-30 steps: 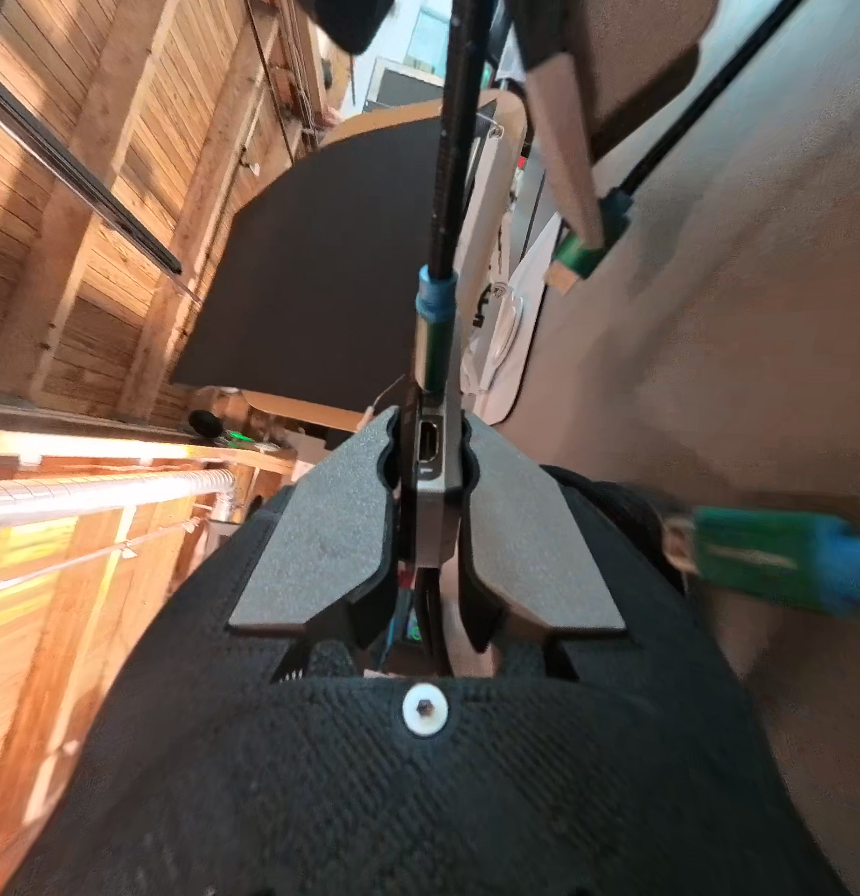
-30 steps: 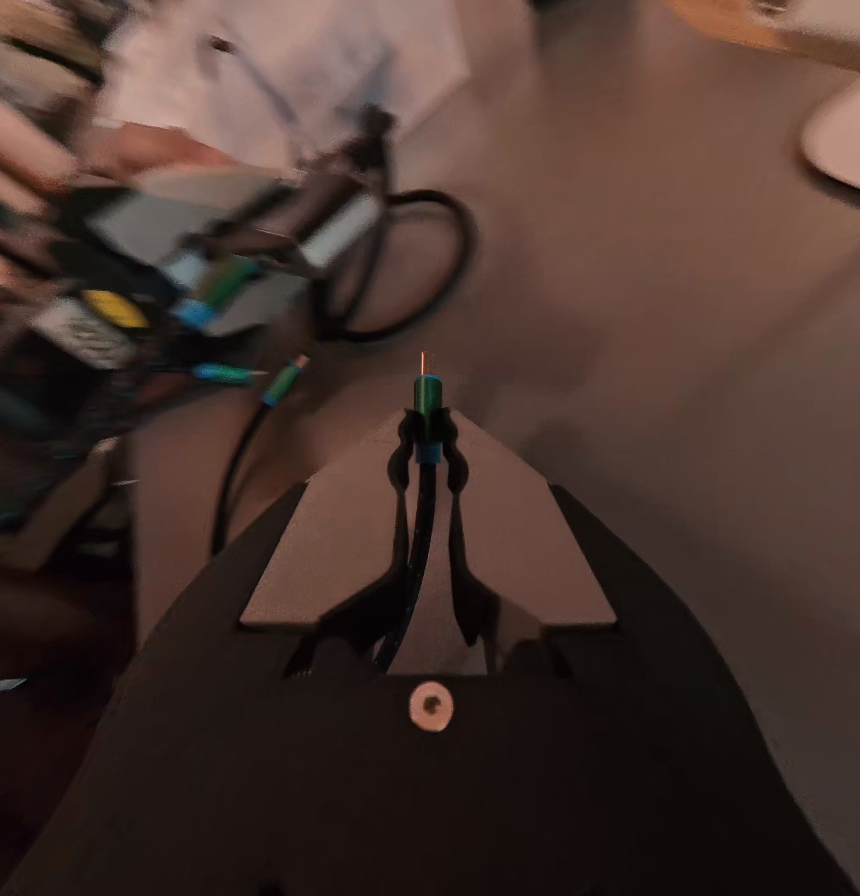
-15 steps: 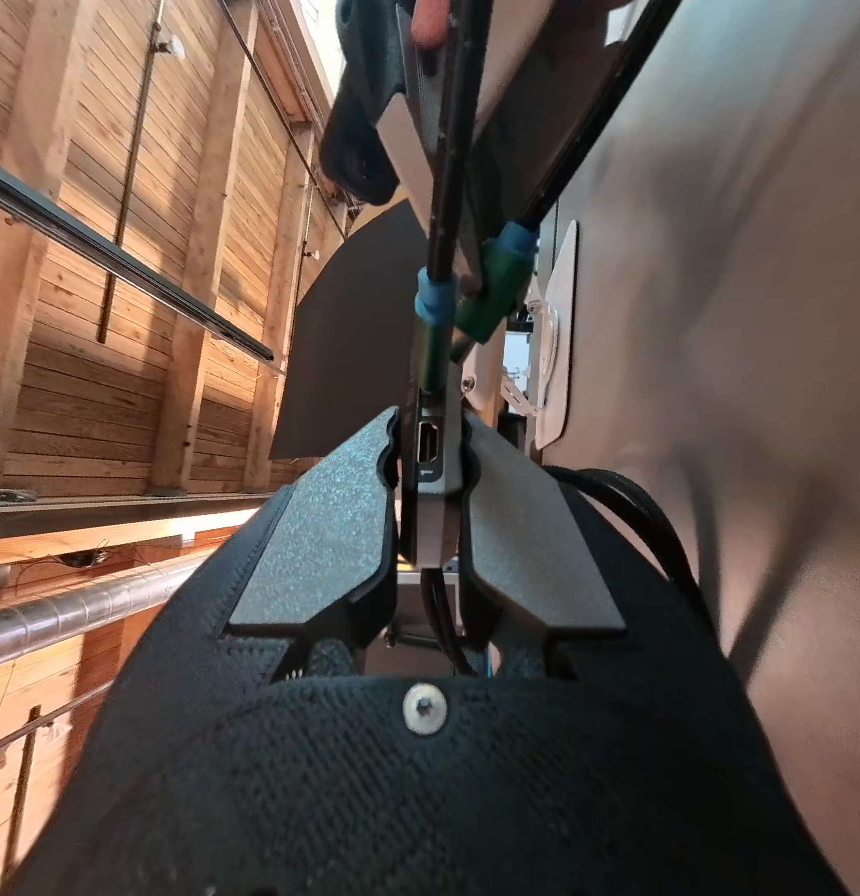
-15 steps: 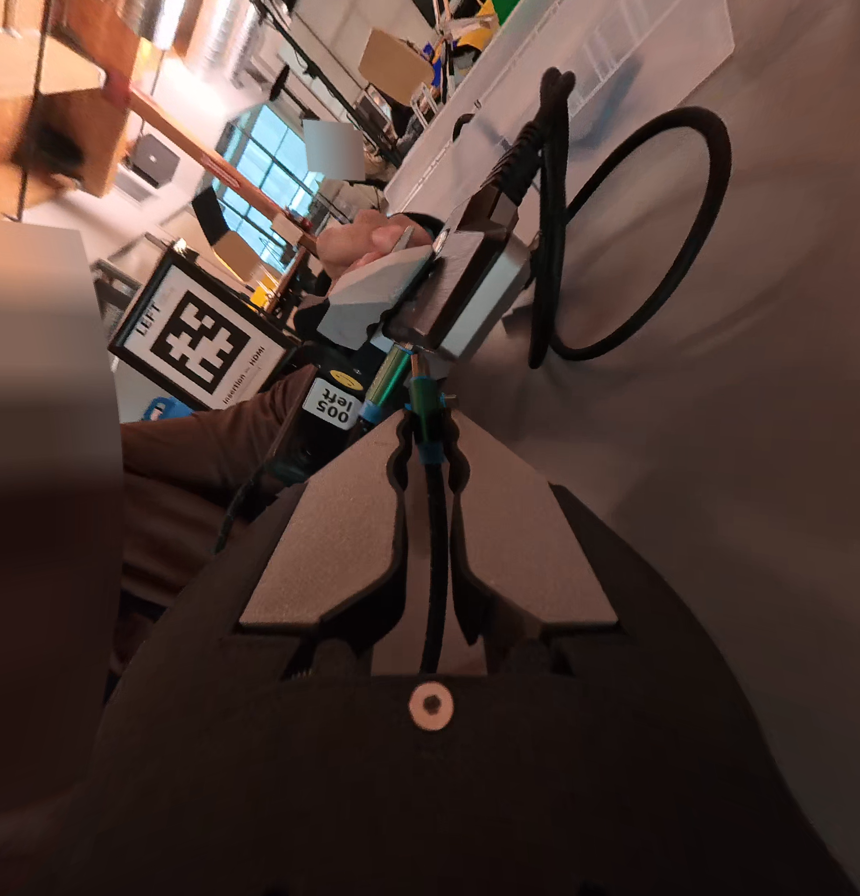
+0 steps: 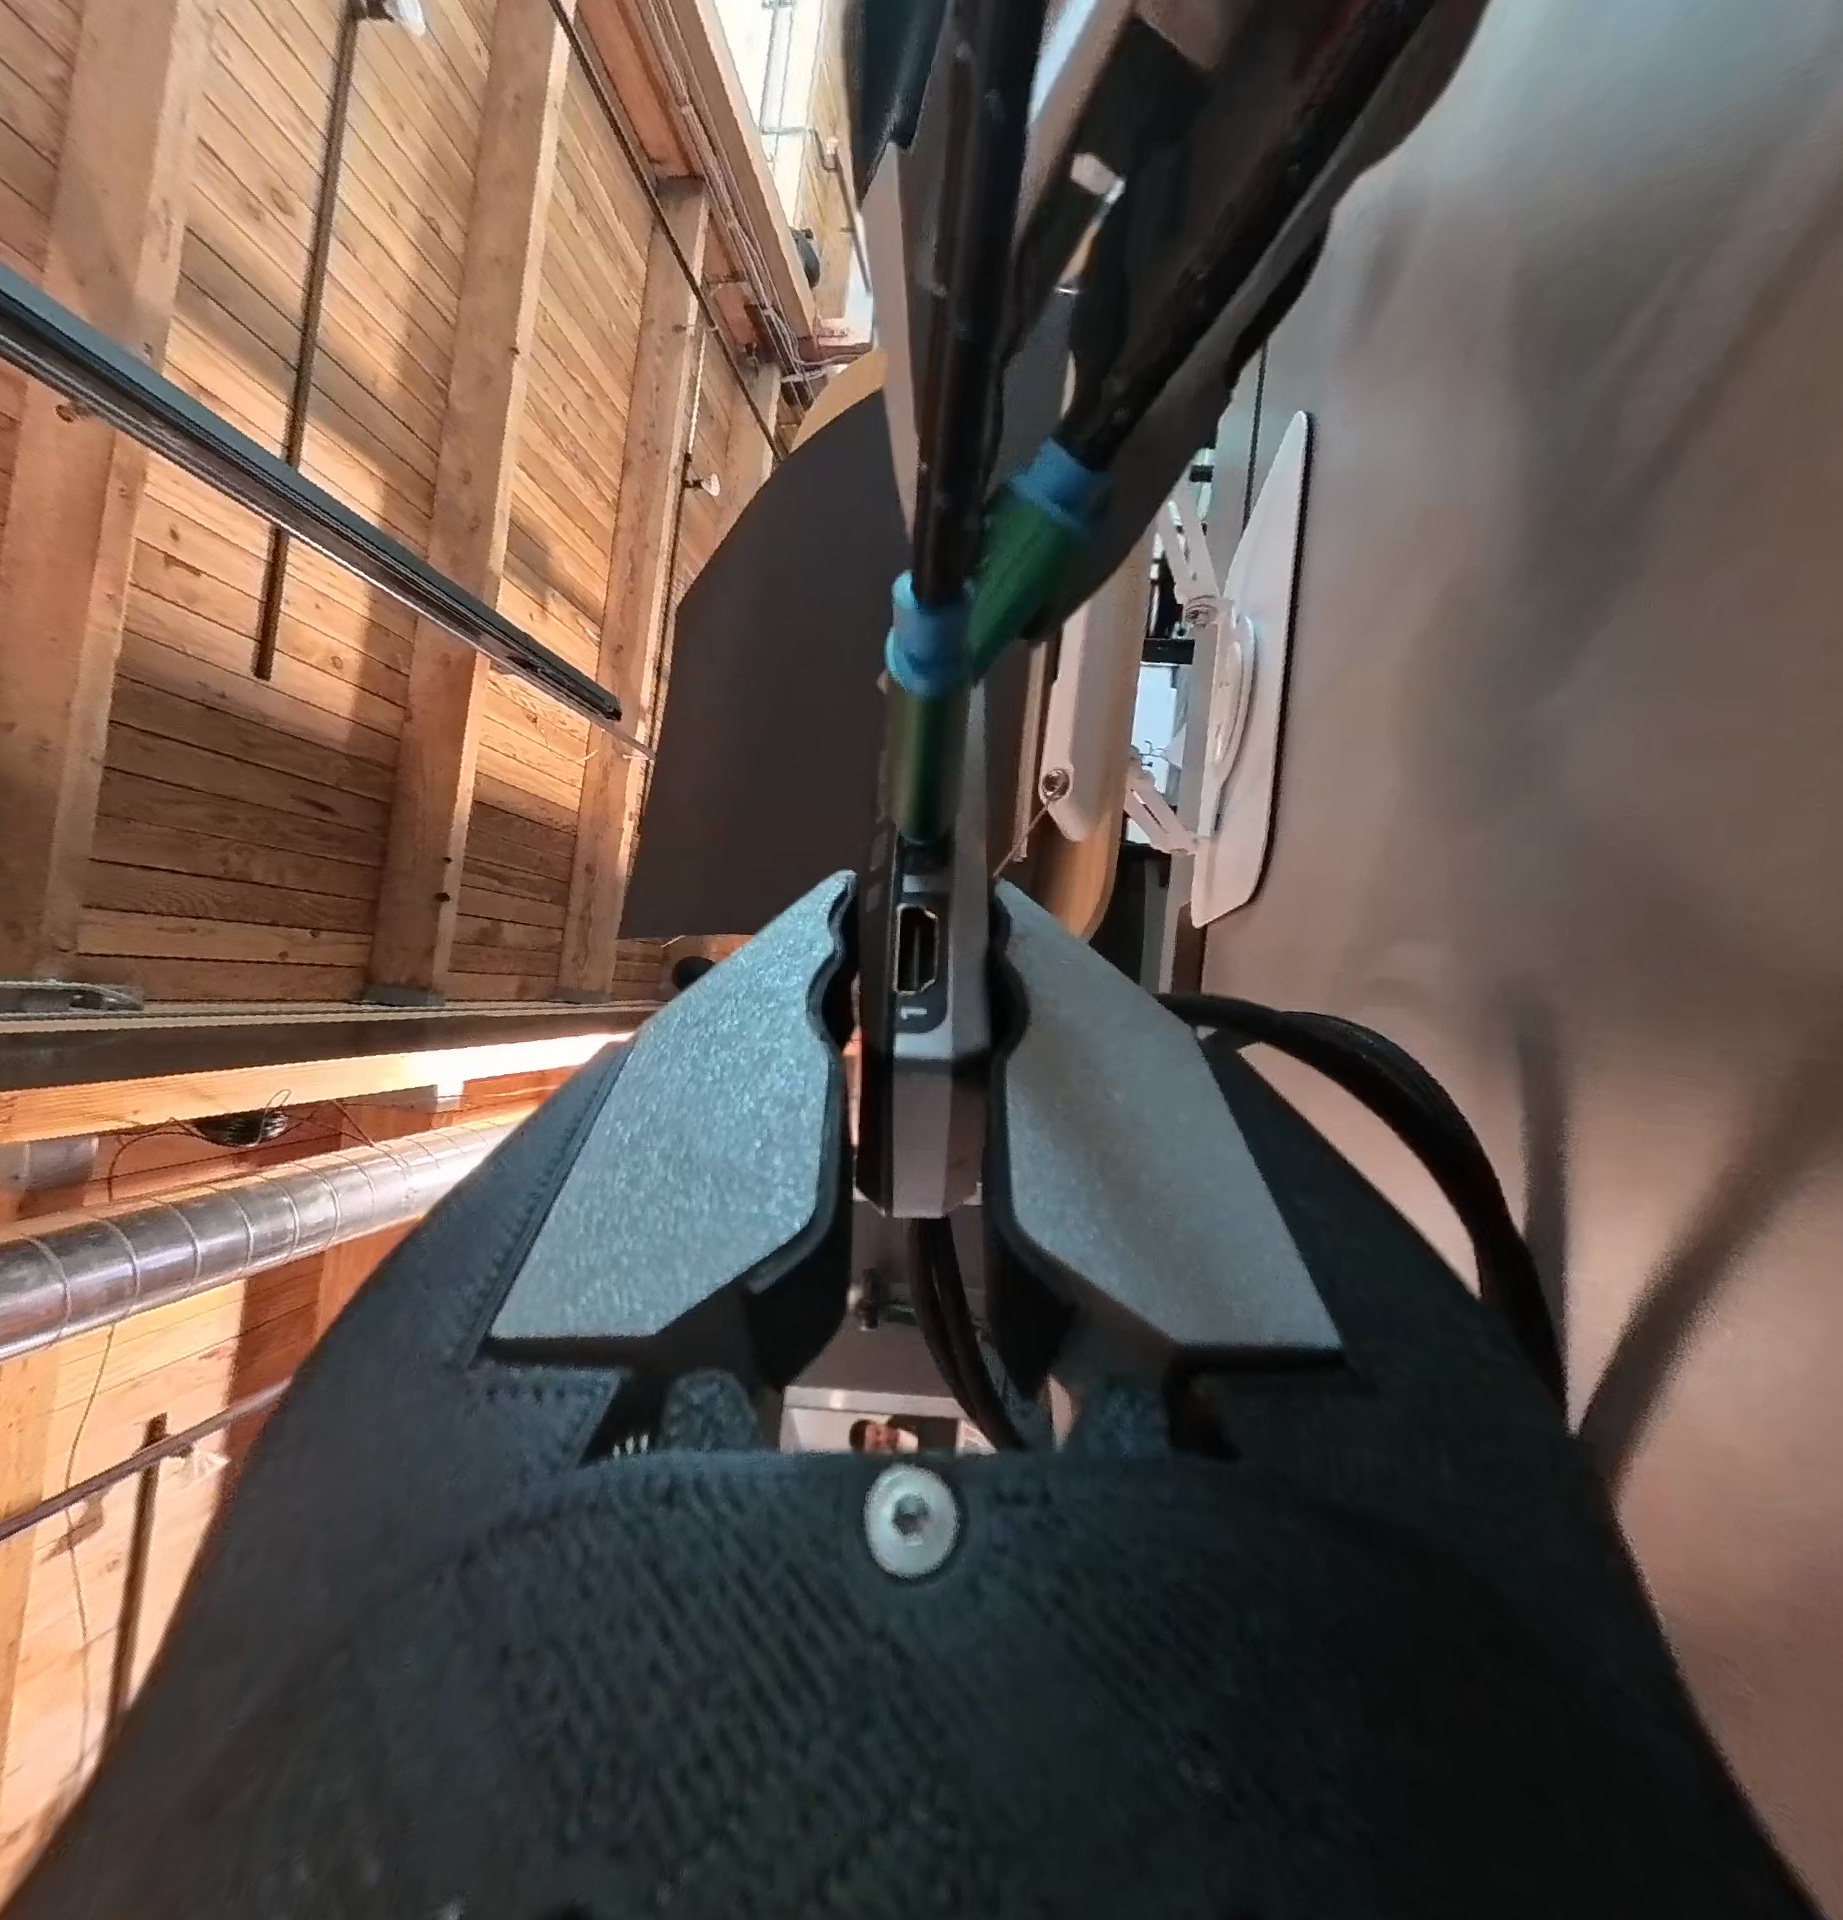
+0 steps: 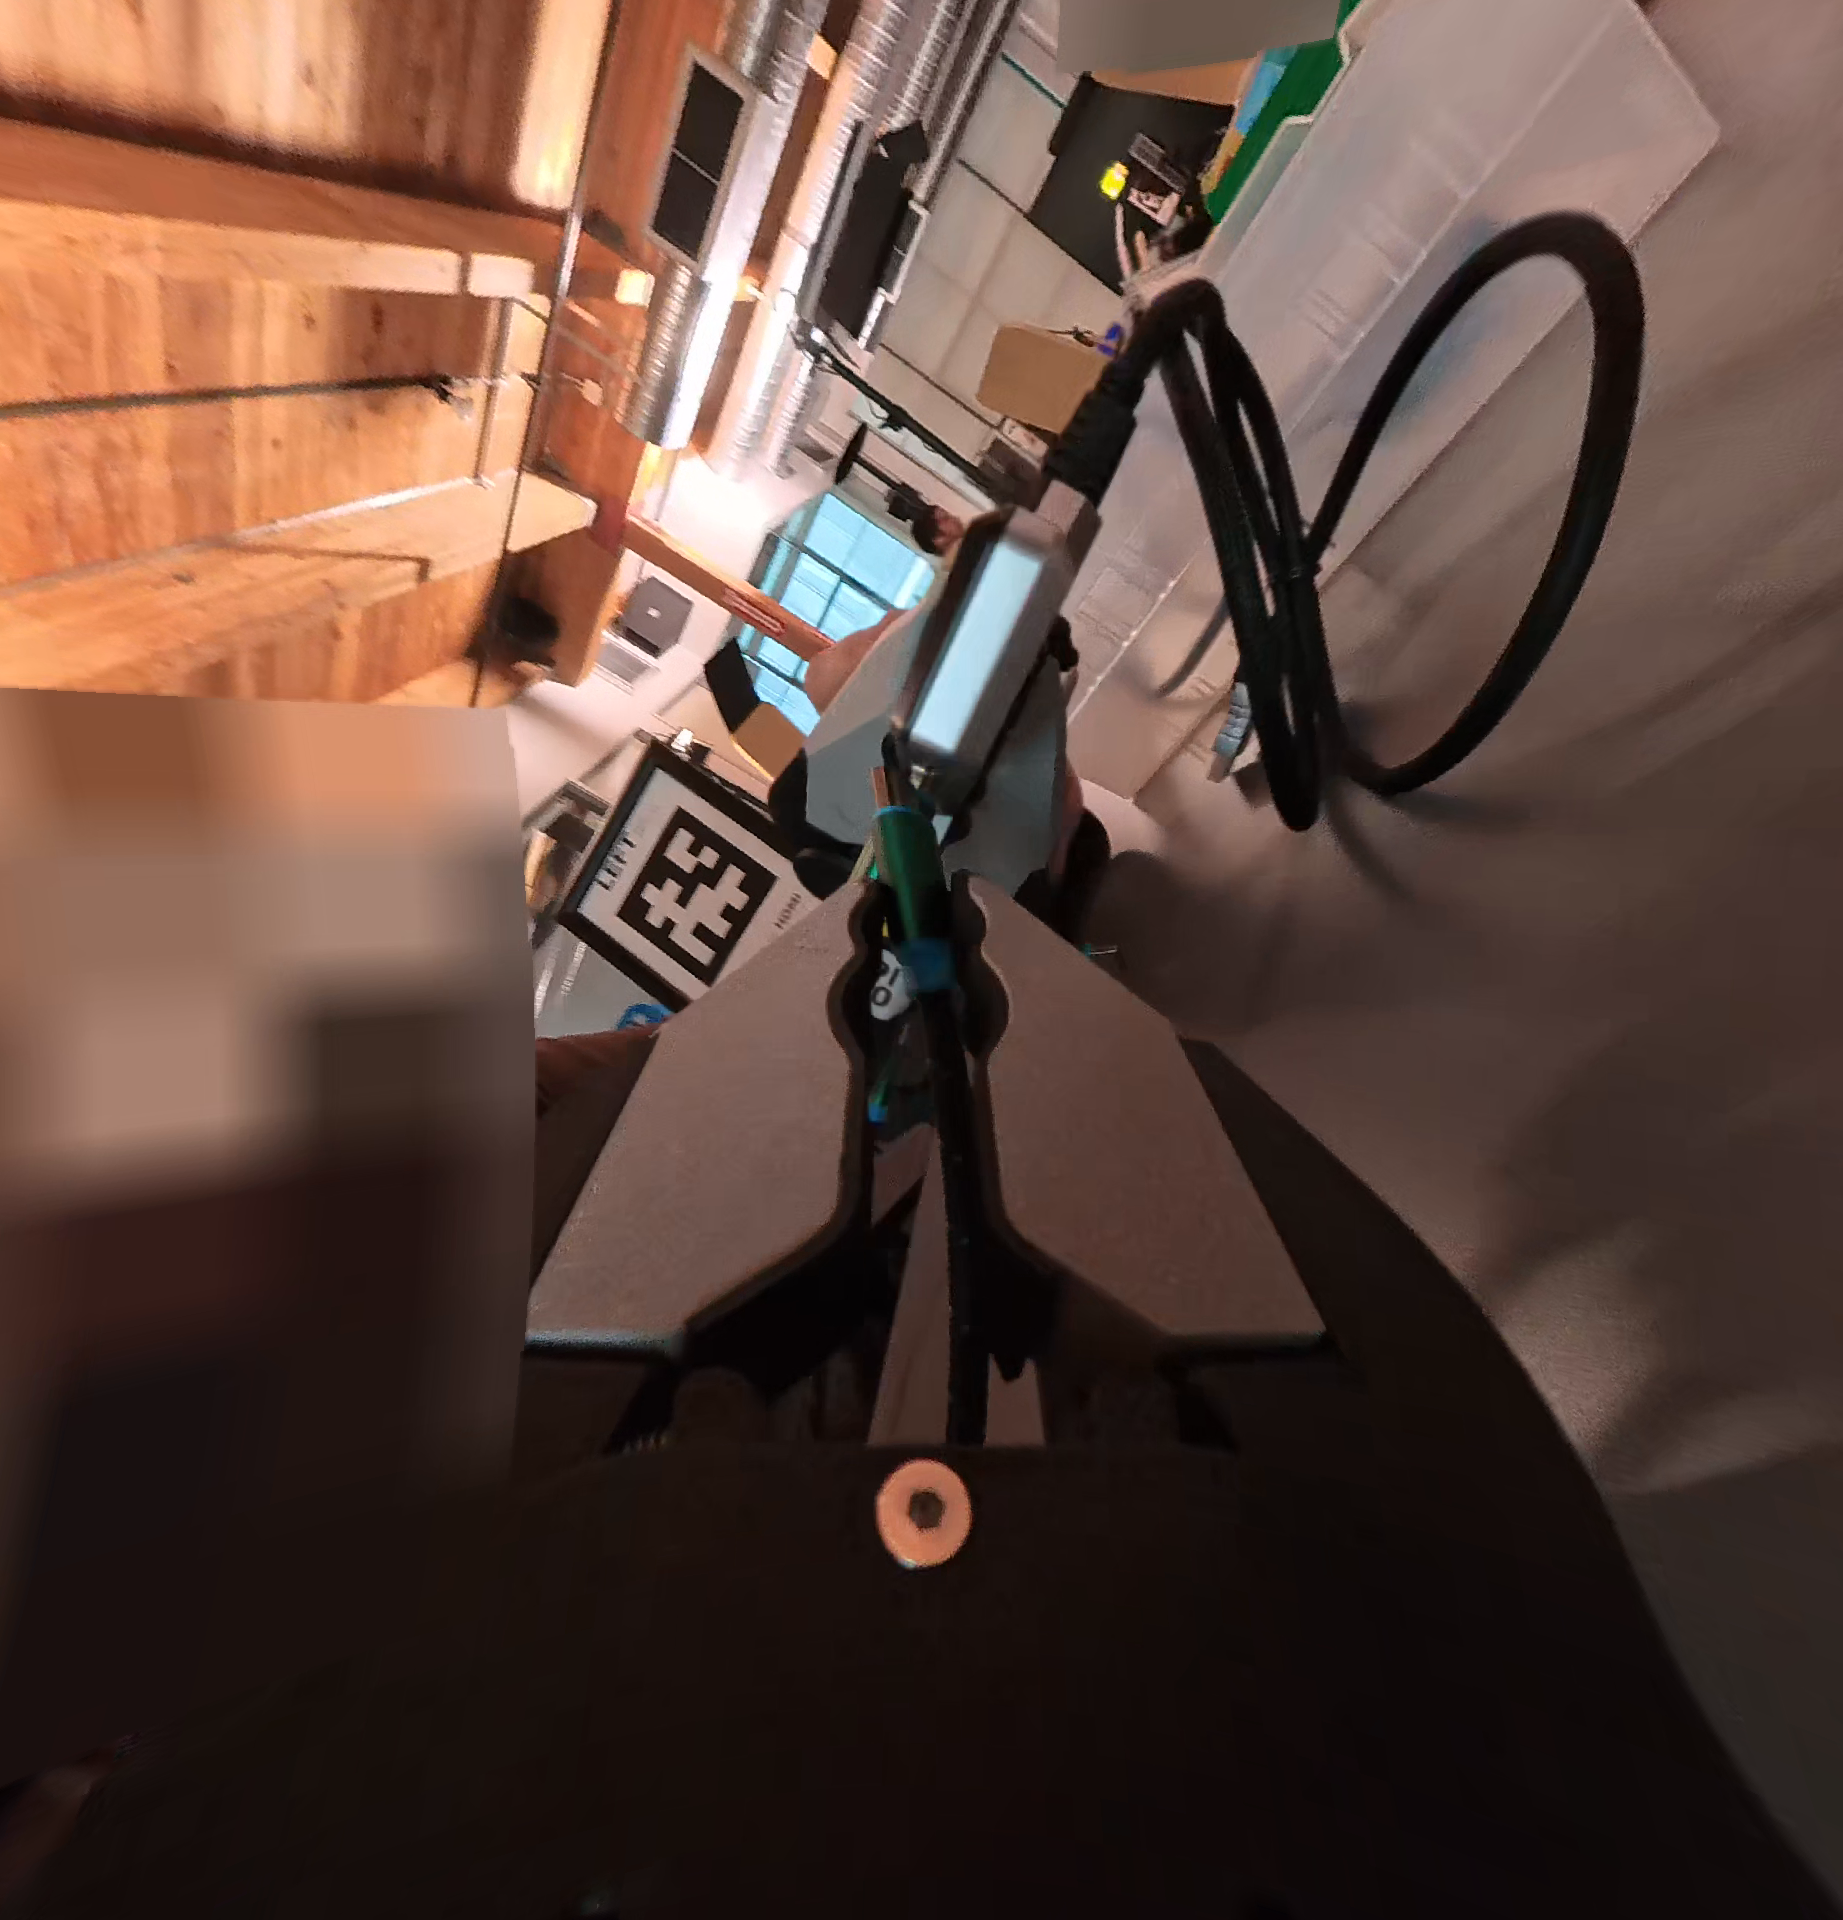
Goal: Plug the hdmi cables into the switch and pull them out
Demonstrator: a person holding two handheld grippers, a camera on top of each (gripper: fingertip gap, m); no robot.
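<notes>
While left claw (image 5: 922, 971) grips switch (image 5: 922, 1101), lower port (image 5: 915, 954) gapes.

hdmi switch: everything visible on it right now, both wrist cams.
The switch is a small, grey, metallic-looking box with a dark face, clamped edge-on between the left gripper fingers and held off the table. One empty port faces the left camera; beyond it a green plug with a blue collar is seated. The right gripper holds a second green plug at its near end. A black cable loops from its far end.
</notes>
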